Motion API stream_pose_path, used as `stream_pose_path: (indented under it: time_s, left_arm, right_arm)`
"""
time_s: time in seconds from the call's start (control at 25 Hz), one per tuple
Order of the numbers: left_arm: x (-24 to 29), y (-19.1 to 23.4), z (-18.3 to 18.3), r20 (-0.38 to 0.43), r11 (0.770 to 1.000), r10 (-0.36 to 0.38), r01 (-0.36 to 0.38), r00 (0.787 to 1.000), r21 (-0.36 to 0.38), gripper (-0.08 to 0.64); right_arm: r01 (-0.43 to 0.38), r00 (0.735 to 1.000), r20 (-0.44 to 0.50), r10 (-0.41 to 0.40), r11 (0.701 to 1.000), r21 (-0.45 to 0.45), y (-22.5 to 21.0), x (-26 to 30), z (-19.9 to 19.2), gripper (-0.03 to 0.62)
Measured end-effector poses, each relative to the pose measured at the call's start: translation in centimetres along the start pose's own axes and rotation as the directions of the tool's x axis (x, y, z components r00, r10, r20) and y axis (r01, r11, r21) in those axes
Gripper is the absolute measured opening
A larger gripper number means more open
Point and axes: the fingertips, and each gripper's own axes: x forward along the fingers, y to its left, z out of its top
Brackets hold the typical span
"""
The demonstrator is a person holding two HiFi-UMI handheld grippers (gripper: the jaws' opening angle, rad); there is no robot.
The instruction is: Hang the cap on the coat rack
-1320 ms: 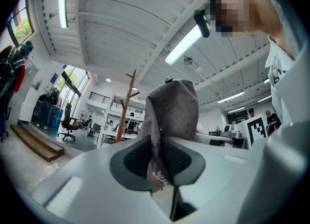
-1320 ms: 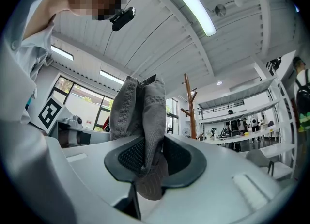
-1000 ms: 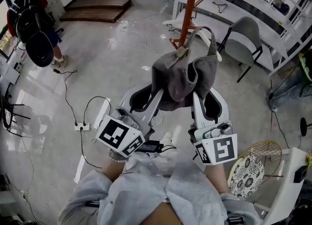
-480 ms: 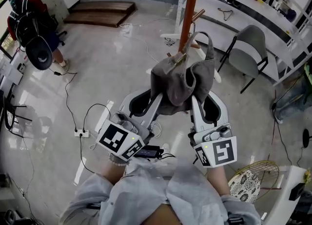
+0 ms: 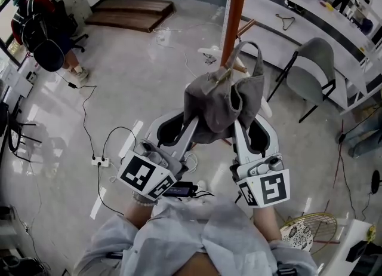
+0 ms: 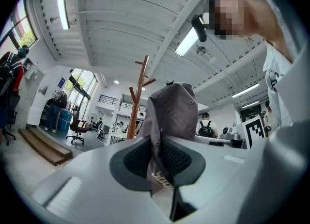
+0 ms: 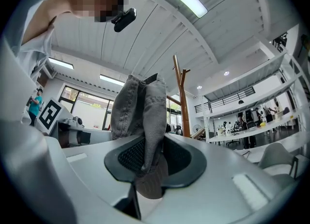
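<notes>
Overhead, the head view showed a person holding a grey cap (image 5: 224, 98) aloft between two hand-held tools, the left gripper (image 5: 190, 128) clamped on one side of it and the right gripper (image 5: 239, 128) on the other. The cap hung just in front of the orange-brown coat rack (image 5: 237, 12), near a lower peg; whether it touched could not be told. A grey chair (image 5: 313, 69) stood right of the rack, another person (image 5: 51, 36) stood well apart at the left, and a power strip (image 5: 100, 161) lay on the pale floor (image 5: 137, 83).

The left gripper view showed its jaws pinched on a fold of the cap's fabric, the crown rising above them and the rack's post beyond, at left.

The right gripper view showed its jaws likewise closed on bunched grey cloth, with the rack upright behind, at right.
</notes>
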Motion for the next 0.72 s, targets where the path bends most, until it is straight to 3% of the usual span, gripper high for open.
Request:
stream_pose_path:
  time_s: [0.24,0.72]
  left_arm:
    - [1.0,-0.3,-1.4,-0.011,1.0,0.002,-0.002,1.0,-0.009,0.054]
    - [2.7,3.2,-0.7,-0.022,0.999,-0.037,0.036,0.999,-0.025,0.054]
  right_arm:
    - [0.004,1.0,-0.01,-0.004,1.0,0.007,-1.2,-0.3,-1.1,0.098]
    - [0.046,0.999,-0.013,-0.046,0.999,-0.006,-1.4,3.3,-1.1,0.098]
